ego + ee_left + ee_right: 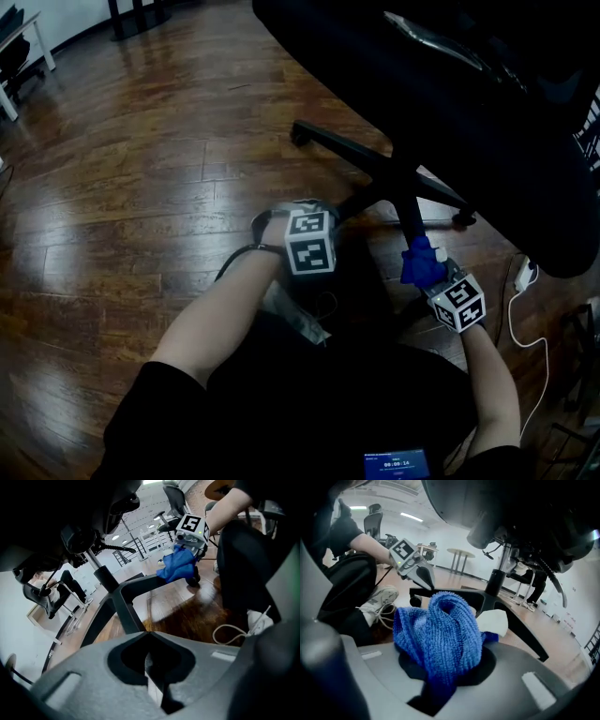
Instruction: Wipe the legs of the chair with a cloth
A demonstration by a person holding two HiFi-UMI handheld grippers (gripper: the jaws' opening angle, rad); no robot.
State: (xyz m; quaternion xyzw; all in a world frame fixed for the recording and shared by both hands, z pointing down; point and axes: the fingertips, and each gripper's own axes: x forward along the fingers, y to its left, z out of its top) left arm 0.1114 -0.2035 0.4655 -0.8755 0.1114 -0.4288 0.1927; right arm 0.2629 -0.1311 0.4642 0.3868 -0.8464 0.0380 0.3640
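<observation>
The blue cloth (422, 264) sat bunched against a black chair leg (411, 217), right of centre in the head view, pinched in the closed jaws of the right gripper (445, 677). Just left of it, the left gripper (151, 667) hovered over the wooden floor (141, 187), jaws closed on nothing.

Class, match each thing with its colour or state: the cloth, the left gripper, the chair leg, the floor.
Things:
1 cloth
2 left gripper
3 chair leg
4 floor

Descriptions:
a black, ending in a caster
b shut, with nothing between its jaws
c brown wooden boards
d blue, pinched between jaws

Pairs: 1-d; 2-b; 3-a; 4-c
</observation>
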